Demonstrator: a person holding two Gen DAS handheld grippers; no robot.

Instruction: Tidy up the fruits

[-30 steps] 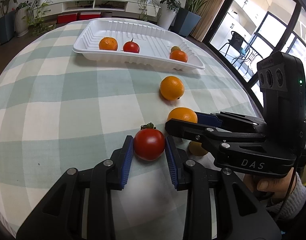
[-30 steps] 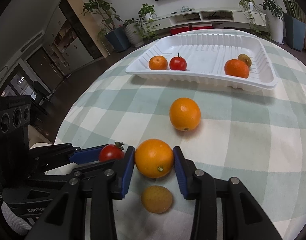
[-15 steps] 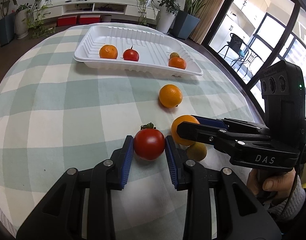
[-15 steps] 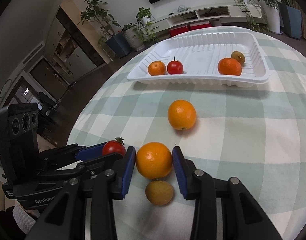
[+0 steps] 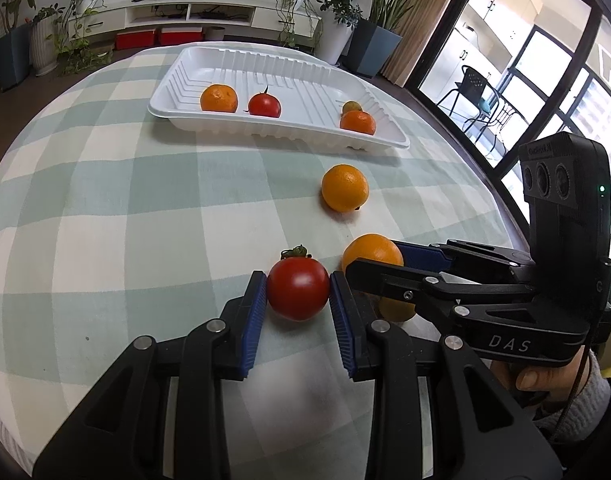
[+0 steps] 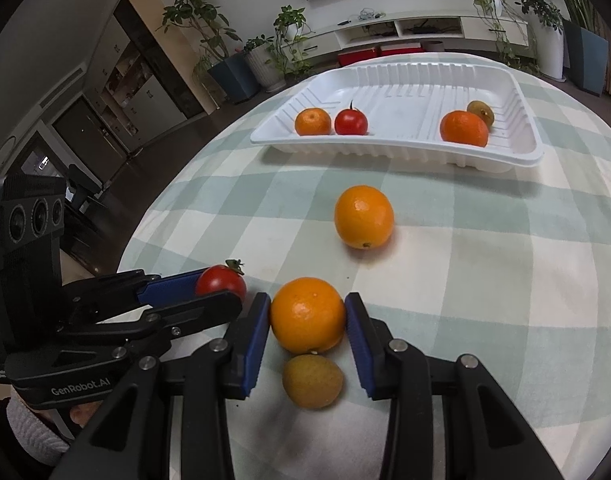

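The tomato (image 5: 297, 289) sits between the blue pads of the left gripper (image 5: 298, 295), which is clenched on it just above the checked tablecloth (image 5: 105, 208). Right beside it, the right gripper (image 6: 307, 322) grasps an orange (image 6: 307, 314) the same way, both pads touching the peel. Directly beneath that orange, back between the right claw's fingers, a small yellow-brown fruit (image 6: 312, 380) lies on the cloth. Ahead of both claws a second orange (image 6: 363, 216) waits loose. Well beyond it, the white tray (image 6: 517, 96) already holds four pieces: a mandarin (image 6: 313, 121), a tomato, another mandarin and a small brownish fruit. So I judge the sorting about half done: two in hand, two still to fetch.
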